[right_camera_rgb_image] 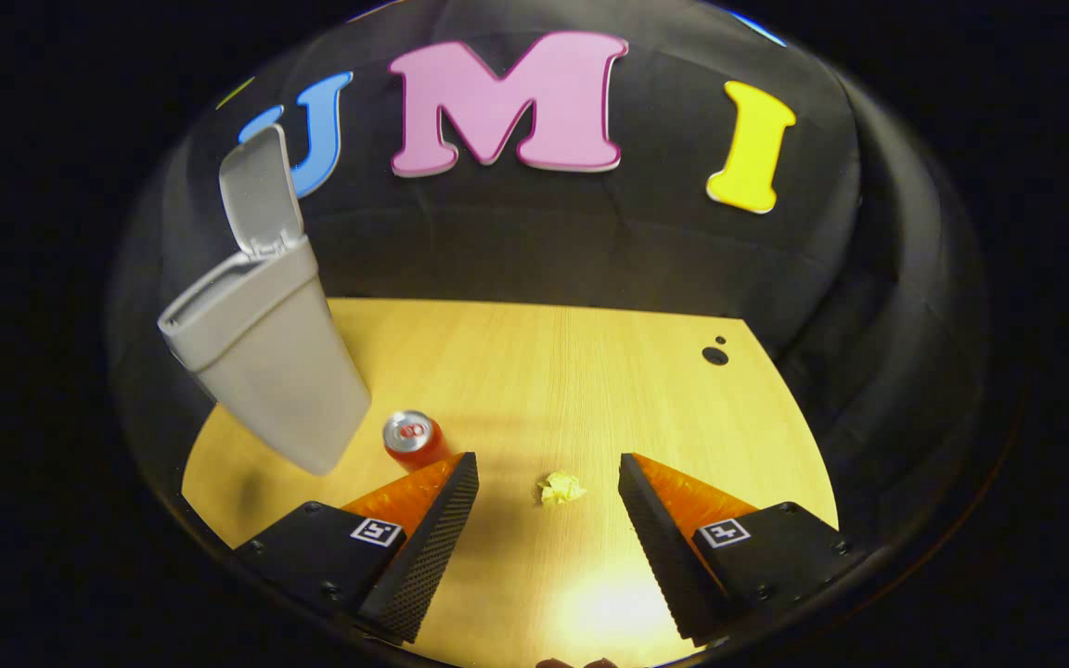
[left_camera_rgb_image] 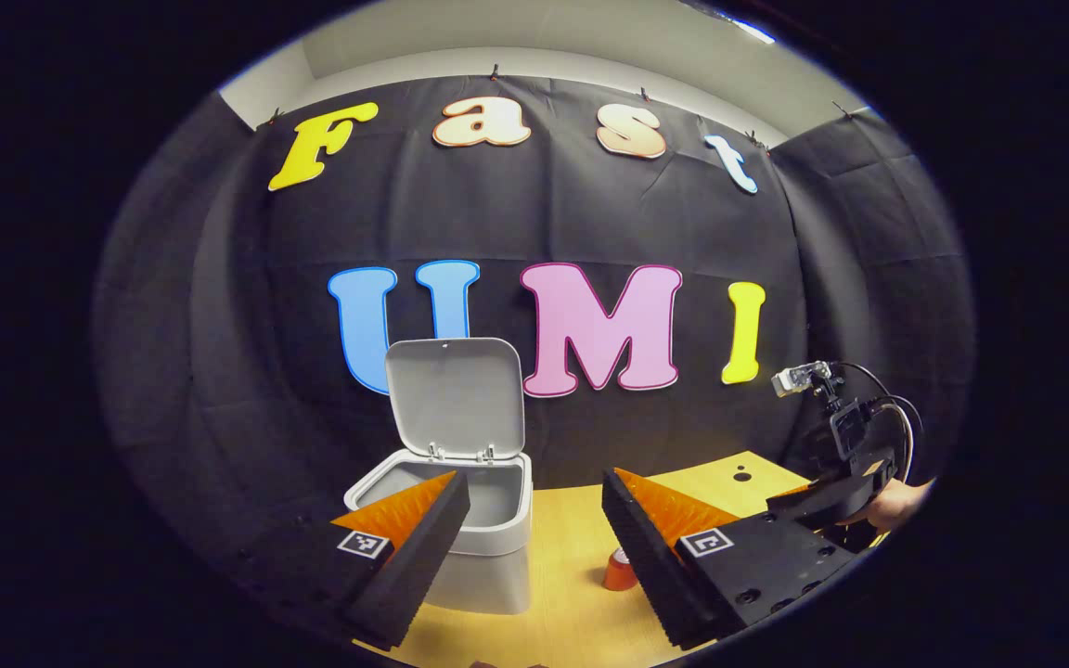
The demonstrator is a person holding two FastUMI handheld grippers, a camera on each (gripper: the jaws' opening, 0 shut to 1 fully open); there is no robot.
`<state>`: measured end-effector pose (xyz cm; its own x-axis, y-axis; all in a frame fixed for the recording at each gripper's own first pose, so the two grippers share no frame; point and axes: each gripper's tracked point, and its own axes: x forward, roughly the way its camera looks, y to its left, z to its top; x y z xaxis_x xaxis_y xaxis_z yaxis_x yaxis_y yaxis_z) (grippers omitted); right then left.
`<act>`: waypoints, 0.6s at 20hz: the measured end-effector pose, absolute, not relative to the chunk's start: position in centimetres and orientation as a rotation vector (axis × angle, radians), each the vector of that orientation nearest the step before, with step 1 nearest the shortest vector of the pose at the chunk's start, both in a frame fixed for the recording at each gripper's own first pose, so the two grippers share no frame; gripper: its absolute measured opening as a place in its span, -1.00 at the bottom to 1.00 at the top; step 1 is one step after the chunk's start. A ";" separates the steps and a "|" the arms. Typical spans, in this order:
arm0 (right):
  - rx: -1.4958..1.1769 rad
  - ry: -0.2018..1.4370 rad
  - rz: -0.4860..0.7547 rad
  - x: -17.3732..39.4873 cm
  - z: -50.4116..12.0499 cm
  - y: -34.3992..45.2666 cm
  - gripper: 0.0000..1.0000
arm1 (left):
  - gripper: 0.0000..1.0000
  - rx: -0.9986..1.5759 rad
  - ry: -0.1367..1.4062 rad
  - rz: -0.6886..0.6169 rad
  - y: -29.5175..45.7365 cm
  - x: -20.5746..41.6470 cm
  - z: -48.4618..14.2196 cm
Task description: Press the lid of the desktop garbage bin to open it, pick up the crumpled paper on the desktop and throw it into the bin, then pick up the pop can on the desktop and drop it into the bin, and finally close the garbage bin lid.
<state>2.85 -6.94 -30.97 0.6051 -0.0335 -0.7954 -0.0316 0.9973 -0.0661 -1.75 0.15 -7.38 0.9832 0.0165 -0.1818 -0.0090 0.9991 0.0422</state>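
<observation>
Right gripper (right_camera_rgb_image: 548,473) fingers apart, one crumpled paper (right_camera_rgb_image: 561,488) between, untouched. One pop can (right_camera_rgb_image: 413,439) upright beside one bin (right_camera_rgb_image: 265,353), lid (right_camera_rgb_image: 261,190) up. Bare tabletop (right_camera_rgb_image: 572,371) beyond. Left gripper (left_camera_rgb_image: 534,487) spread wide, holding nothing.

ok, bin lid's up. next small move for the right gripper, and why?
Probably lower the right gripper onto the small crumpled yellow paper: the grey plastic bin has its lid up, the paper lies on the wooden desktop between the open fingers, and the red can comes later.
</observation>
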 end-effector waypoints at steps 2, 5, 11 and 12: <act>-0.079 0.995 0.012 3.3 -34.1 -7.4 0.99 | 0.96 0.048 0.204 0.034 0.3 -1.4 -7.9; -0.087 1.088 0.011 3.8 -38.1 -8.3 0.99 | 0.96 0.038 0.235 0.064 0.3 -1.0 -8.4; -0.095 1.239 0.018 4.1 -44.7 -9.6 0.99 | 0.96 0.086 0.266 0.097 0.0 -0.3 -9.0; -0.069 1.278 0.030 3.9 -45.4 -9.6 0.99 | 0.95 0.086 0.275 0.104 -0.1 -0.4 -9.2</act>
<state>3.92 -9.57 -45.38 0.2886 -0.0159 -0.9573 -0.0613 0.9975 -0.0350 -0.37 -0.06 -9.23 0.9572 0.1138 -0.2662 -0.0904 0.9910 0.0986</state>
